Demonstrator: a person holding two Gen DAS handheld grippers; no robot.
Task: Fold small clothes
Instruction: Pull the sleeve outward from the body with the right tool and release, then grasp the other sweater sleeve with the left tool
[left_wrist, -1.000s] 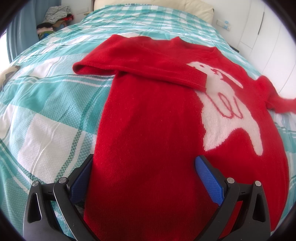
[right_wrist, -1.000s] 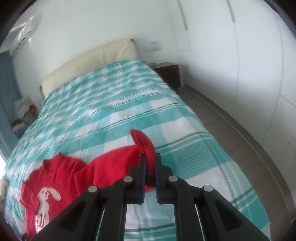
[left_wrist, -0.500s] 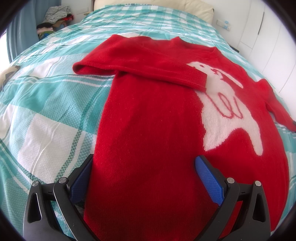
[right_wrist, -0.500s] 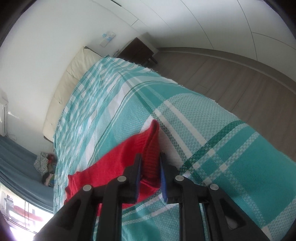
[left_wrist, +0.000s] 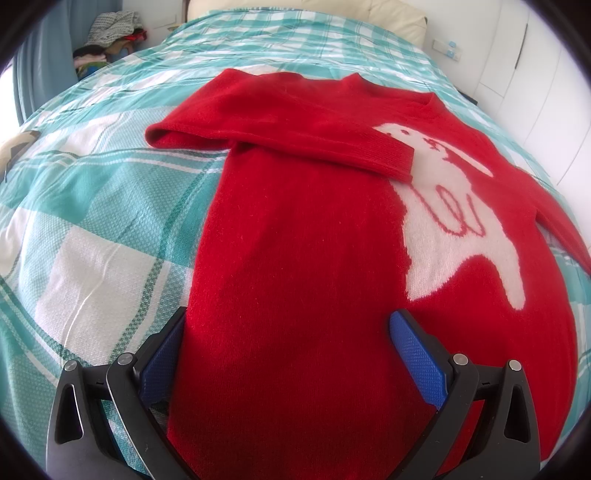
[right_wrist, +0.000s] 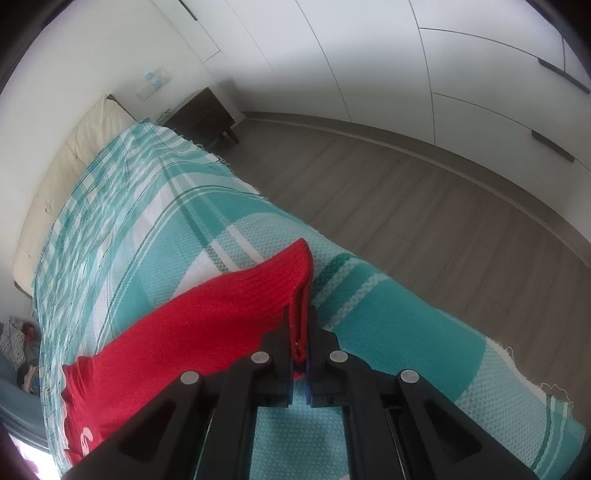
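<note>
The right gripper (right_wrist: 300, 332), jaws clamped on the sweater's (left_wrist: 295, 258) sleeve cuff (right_wrist: 291, 273), has lowered toward the bed (right_wrist: 388, 332); left gripper (left_wrist: 288, 354) jaws open, straddling the hem. Sleeve fold next.

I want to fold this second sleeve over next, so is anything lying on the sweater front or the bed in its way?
Nothing visible. The right gripper is shut on the sleeve cuff. The red sweater lies flat on the plaid bedspread; only its other sleeve, already folded across the chest, lies there.
</note>
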